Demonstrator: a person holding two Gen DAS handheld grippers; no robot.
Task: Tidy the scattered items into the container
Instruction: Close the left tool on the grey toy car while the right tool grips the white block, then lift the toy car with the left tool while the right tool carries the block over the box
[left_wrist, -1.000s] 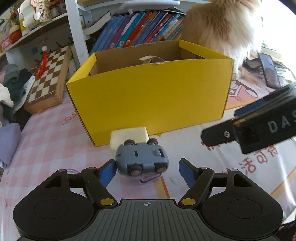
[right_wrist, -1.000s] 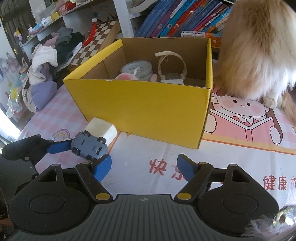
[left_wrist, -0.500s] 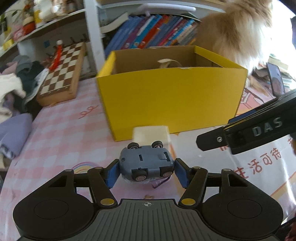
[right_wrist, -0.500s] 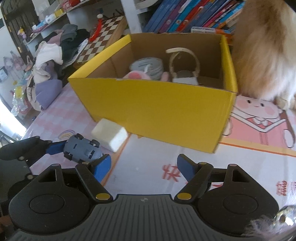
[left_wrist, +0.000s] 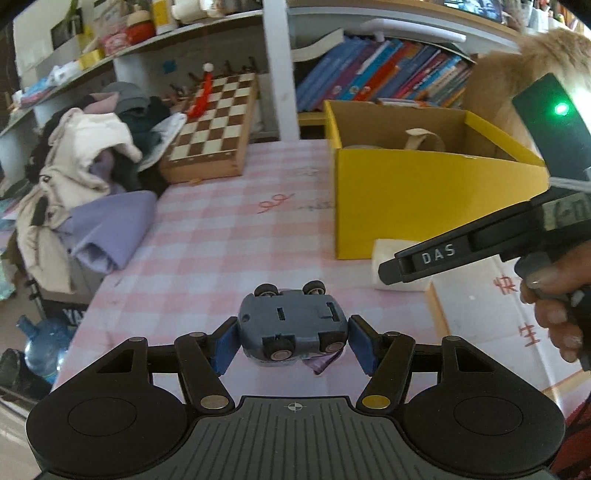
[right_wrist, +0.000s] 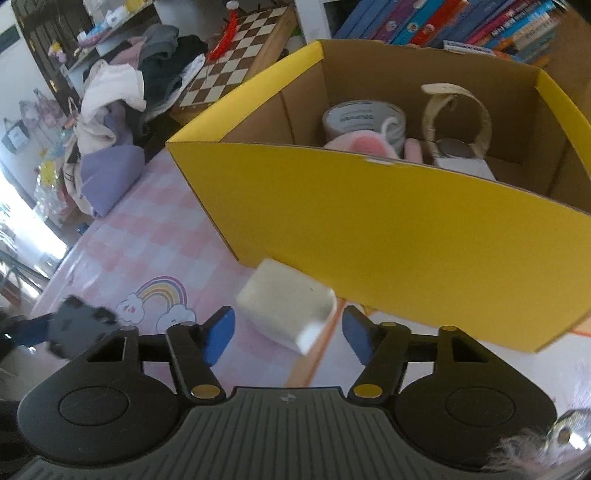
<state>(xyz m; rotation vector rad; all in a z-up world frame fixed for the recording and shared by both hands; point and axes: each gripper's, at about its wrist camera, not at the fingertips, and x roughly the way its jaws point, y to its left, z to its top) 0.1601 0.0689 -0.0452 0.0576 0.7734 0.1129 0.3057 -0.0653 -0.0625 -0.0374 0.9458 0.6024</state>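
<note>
1. Since the earlier frame the left gripper (left_wrist: 291, 341) had carried the toy car (left_wrist: 293, 326) leftward away from the yellow box (left_wrist: 424, 206), which had slid to the right side of the left wrist view.
2. Left wrist view: blue pads (left_wrist: 223, 345) pressed both flanks of the car, holding it upside down above the pink checked tablecloth (left_wrist: 221, 251). Its body was grey-blue moulded plastic with four small black wheels up; a scrap of purple showed beneath it.
3. Beyond, a white sponge-like block (left_wrist: 384, 254) lay against the box's near left corner, partly hidden by the black right gripper, held in a hand (left_wrist: 554, 306).
4. A wooden chessboard (left_wrist: 214, 125) and heaped clothes (left_wrist: 85, 162) sat along the table's far left edge.
5. Right wrist view: the right gripper (right_wrist: 288, 332) had come in over the block (right_wrist: 286, 304), which earlier lay well left of it. Its jaws were closing, the soft, rounded block between them, pads not yet touching.
6. Inside the plain cardboard box (right_wrist: 388, 225) were a tape roll (right_wrist: 360, 120), a pink plush thing (right_wrist: 364, 146) and a cream-strapped watch (right_wrist: 456, 122).
7. At the lower left, blurred, the car (right_wrist: 79, 325) hung in the left gripper.
</note>
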